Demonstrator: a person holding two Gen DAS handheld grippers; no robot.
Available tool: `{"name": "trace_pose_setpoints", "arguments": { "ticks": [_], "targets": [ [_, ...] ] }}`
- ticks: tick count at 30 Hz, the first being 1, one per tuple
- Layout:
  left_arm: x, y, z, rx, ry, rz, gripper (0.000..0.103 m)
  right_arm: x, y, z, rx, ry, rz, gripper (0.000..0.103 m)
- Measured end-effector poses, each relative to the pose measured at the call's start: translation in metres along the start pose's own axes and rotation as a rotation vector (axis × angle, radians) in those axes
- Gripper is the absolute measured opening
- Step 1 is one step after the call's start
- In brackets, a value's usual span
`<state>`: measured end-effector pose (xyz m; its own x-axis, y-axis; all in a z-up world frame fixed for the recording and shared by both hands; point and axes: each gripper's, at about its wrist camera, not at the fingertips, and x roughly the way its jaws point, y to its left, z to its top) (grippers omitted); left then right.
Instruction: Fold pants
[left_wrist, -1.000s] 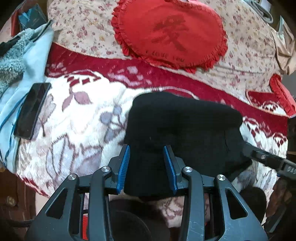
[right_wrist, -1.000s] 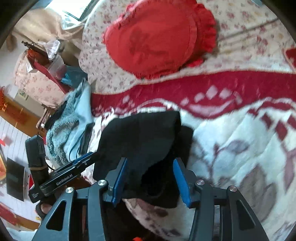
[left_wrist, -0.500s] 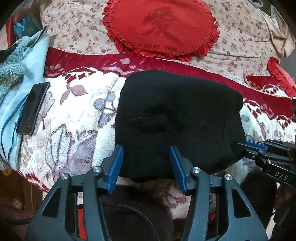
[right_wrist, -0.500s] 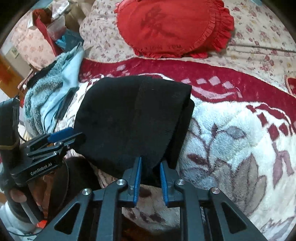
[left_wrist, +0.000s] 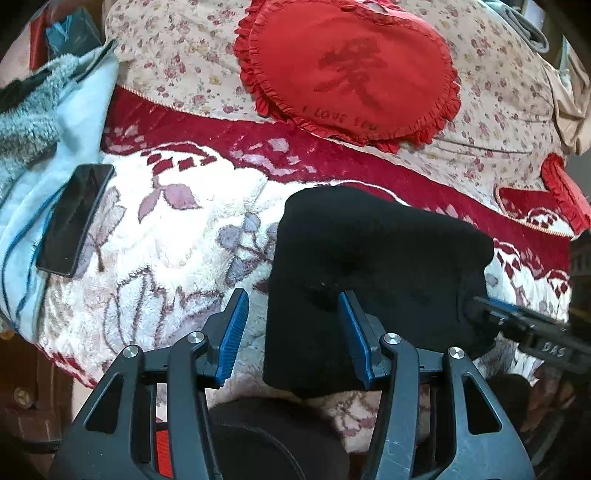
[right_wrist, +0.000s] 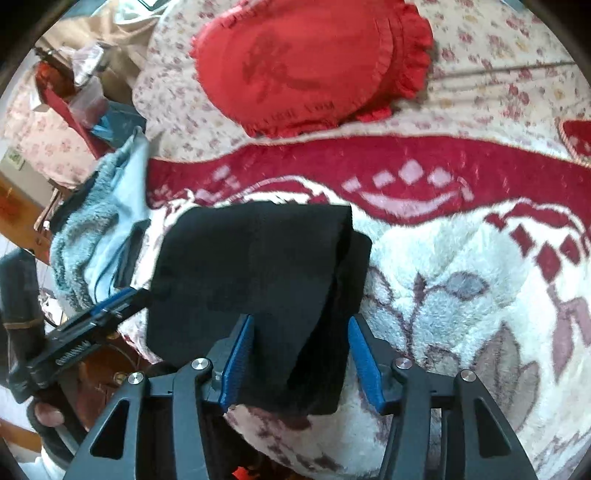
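Pants (left_wrist: 369, 269), black and folded into a thick block, are laid on the flowered blanket (left_wrist: 166, 240) near its front edge. The left gripper (left_wrist: 291, 332) is held with jaws spread wide, gripping nothing, its right finger over the pants' left part. The right gripper (right_wrist: 299, 354) is likewise spread open, the pants' near end lying between its fingers. A red cushion (left_wrist: 347, 70) and a phone (left_wrist: 74, 214) are seen farther off.

phone (left_wrist: 74, 219) left of pants (left_wrist: 369, 273), blanket (left_wrist: 177, 251) between
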<state>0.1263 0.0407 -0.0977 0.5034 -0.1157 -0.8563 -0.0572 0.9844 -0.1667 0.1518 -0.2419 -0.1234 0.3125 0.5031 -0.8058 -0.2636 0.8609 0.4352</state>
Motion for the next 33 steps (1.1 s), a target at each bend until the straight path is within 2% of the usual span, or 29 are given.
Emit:
{"name": "trace_pose_setpoints", "arguments": {
  "ticks": [3, 5, 6, 9, 10, 13, 15, 16, 19, 22, 25, 29, 33],
  "targets": [
    [0.009, 0.007, 0.003, -0.027, 0.016, -0.029, 0.051, 0.009, -0.011, 0.004, 0.035, 0.002, 0.025, 0.064],
    [0.016, 0.009, 0.005, -0.033, 0.024, -0.046, 0.056, 0.013, -0.017, 0.007, 0.054, 0.007, 0.040, 0.069],
    [0.018, 0.010, 0.005, -0.033, 0.024, -0.052, 0.061, 0.016, -0.022, 0.008, 0.067, 0.015, 0.053, 0.073],
    [0.027, 0.010, 0.007, -0.046, 0.023, -0.079, 0.073, 0.022, -0.028, 0.013, 0.093, 0.015, 0.096, 0.075],
    [0.032, 0.011, 0.008, -0.063, 0.032, -0.102, 0.080, 0.023, -0.027, 0.014, 0.090, 0.016, 0.103, 0.077],
    [0.046, 0.012, 0.010, -0.105, 0.076, -0.155, 0.082, 0.031, -0.025, 0.019, 0.089, 0.019, 0.127, 0.083],
    [0.047, 0.008, 0.010, -0.102, 0.077, -0.169, 0.082, 0.032, -0.019, 0.022, 0.061, 0.008, 0.125, 0.081],
    [0.047, 0.003, 0.009, -0.081, 0.074, -0.169, 0.080, 0.032, -0.017, 0.022, 0.044, 0.004, 0.123, 0.072],
    [0.040, -0.010, 0.007, -0.028, 0.053, -0.154, 0.069, 0.030, -0.012, 0.022, 0.014, -0.023, 0.116, 0.063],
    [0.030, -0.013, 0.013, -0.021, 0.034, -0.166, 0.054, 0.026, -0.013, 0.024, 0.018, -0.036, 0.124, 0.057],
    [0.017, -0.017, 0.026, -0.005, -0.007, -0.179, 0.048, 0.018, -0.010, 0.029, 0.008, -0.053, 0.131, 0.055],
    [0.014, -0.030, 0.051, 0.027, -0.052, -0.176, 0.047, 0.005, -0.007, 0.053, -0.008, -0.114, 0.135, 0.054],
    [0.029, -0.042, 0.073, 0.033, -0.066, -0.155, 0.048, 0.006, -0.010, 0.080, -0.021, -0.149, 0.098, 0.054]
  ]
}}
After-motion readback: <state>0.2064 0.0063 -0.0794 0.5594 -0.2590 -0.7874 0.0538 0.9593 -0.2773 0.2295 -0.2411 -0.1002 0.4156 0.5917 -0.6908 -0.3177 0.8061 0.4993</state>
